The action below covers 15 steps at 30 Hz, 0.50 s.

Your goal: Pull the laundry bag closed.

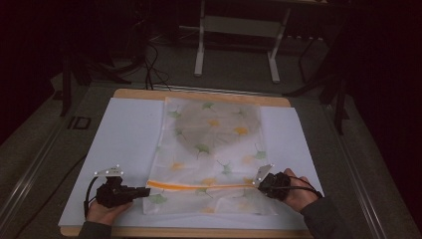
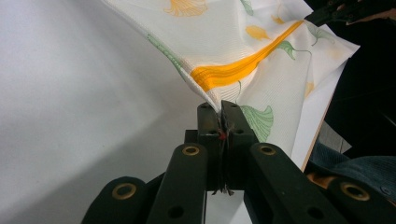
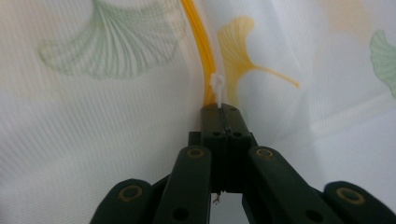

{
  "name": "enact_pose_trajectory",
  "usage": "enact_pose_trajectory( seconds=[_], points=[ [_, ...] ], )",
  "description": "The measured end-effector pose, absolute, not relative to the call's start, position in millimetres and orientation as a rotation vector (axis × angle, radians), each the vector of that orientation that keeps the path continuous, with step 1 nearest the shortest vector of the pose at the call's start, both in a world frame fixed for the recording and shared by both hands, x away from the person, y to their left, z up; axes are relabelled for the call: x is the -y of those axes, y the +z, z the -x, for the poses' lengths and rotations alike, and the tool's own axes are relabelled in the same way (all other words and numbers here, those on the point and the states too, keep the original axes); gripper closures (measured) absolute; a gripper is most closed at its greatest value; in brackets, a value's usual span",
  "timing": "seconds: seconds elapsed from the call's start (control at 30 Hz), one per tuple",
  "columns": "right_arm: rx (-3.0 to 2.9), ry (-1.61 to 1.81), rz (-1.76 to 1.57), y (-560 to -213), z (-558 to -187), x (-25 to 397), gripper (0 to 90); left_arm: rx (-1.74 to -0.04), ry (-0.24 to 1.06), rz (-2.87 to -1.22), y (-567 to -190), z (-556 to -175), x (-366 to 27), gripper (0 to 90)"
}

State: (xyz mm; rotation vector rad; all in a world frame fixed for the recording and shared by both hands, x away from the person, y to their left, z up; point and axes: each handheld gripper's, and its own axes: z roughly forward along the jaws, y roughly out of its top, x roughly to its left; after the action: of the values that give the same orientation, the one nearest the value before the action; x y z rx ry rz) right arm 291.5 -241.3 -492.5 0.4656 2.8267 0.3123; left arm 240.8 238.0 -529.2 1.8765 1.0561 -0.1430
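Left claw (image 2: 220, 108) pinches woven mesh bag (image 1: 209, 159); right claw (image 3: 223, 111) grips white zipper pull (image 3: 216, 88).

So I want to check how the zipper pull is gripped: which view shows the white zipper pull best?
The right gripper view: the white zipper pull stands sharp at the tips of the right gripper, whose jaws are shut on it, on the orange zipper. The high view gives the zipper line but the pull is too small; the left gripper view shows the far end dimly.

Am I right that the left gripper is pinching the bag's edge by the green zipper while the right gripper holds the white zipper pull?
Not quite: the zipper is orange, not green, as the left gripper view shows. The left gripper does pinch the bag edge there, and the right gripper holds the white zipper pull.
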Motion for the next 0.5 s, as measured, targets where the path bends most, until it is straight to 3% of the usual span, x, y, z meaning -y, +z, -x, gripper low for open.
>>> enact_pose_trajectory(
  seconds=[0.5],
  points=[
    [-2.807, 0.293, -0.502, -488.7, -291.6, 256.2, 90.0, -1.06, -0.144, -1.873, -528.9, -241.1, -238.8, 88.3]
  ],
)
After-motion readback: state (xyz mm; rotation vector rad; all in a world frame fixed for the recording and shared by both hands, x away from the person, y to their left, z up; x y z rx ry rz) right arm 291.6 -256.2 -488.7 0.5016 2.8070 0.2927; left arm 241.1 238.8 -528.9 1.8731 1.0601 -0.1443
